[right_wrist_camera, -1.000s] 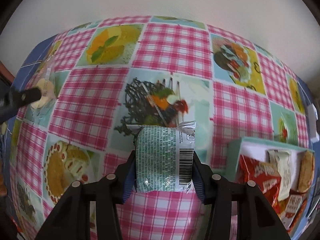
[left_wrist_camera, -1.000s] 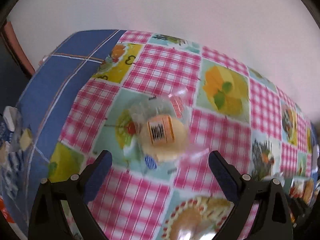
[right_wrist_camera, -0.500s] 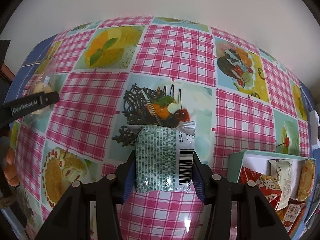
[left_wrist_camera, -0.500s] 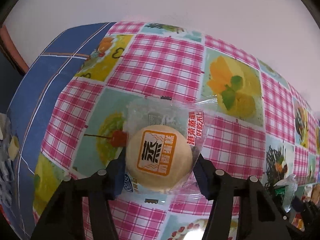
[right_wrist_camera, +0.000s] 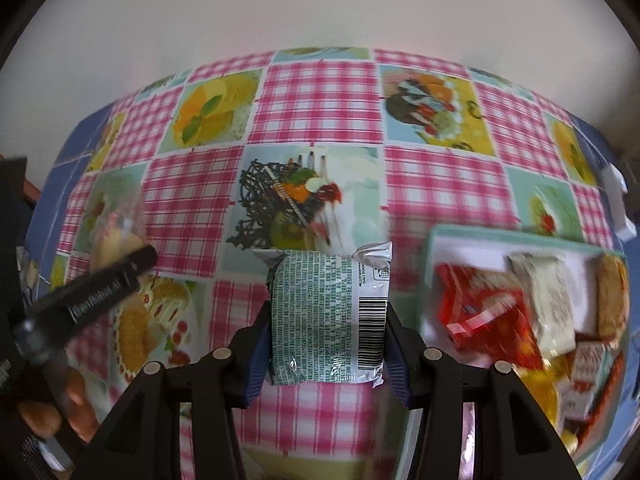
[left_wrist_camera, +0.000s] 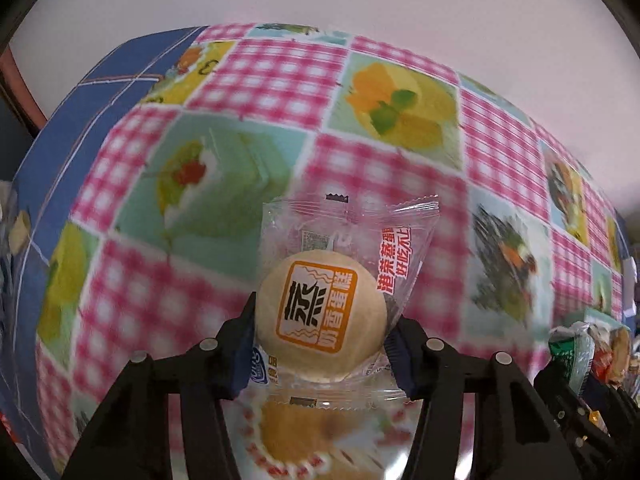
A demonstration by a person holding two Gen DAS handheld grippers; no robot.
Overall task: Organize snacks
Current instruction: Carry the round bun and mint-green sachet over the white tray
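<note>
the left gripper (left_wrist_camera: 322, 344) was clamped on a clear-wrapped round cake (left_wrist_camera: 321, 316), its blue-padded fingers (left_wrist_camera: 240, 344) pressing the pale bun from both sides. the wrapper carried an orange square label with white characters and red characters along its right edge. the cake was held above the tablecloth (left_wrist_camera: 192, 280), a pink gingham cloth set with dessert pictures and bordered in blue, which looked blurred beneath it.

the right gripper (right_wrist_camera: 328, 344) was closed on a green-and-white snack packet (right_wrist_camera: 326, 316), barcode side facing the camera, its crimped silver end pointing away toward the wall (right_wrist_camera: 320, 8). the packet was held over the tablecloth just left of the teal tray (right_wrist_camera: 500, 236), near the tray's left wall but outside it.

the teal tray sat on the cloth close to the blue border. inside it lay a red packet (right_wrist_camera: 484, 312) against the left side, a cream-coloured packet (right_wrist_camera: 548, 296) to the right of that, a brown snack further right, and small red-and-white and yellow packets toward the tray's near end.

in the right wrist view the left gripper (right_wrist_camera: 96, 292) showed far left of the tray, with its cake a blur at its tip and the person's fingers (right_wrist_camera: 76, 408) wrapped round its handle. a white object (right_wrist_camera: 618, 208) lay beyond the tray's far right corner, too blurred to identify.
</note>
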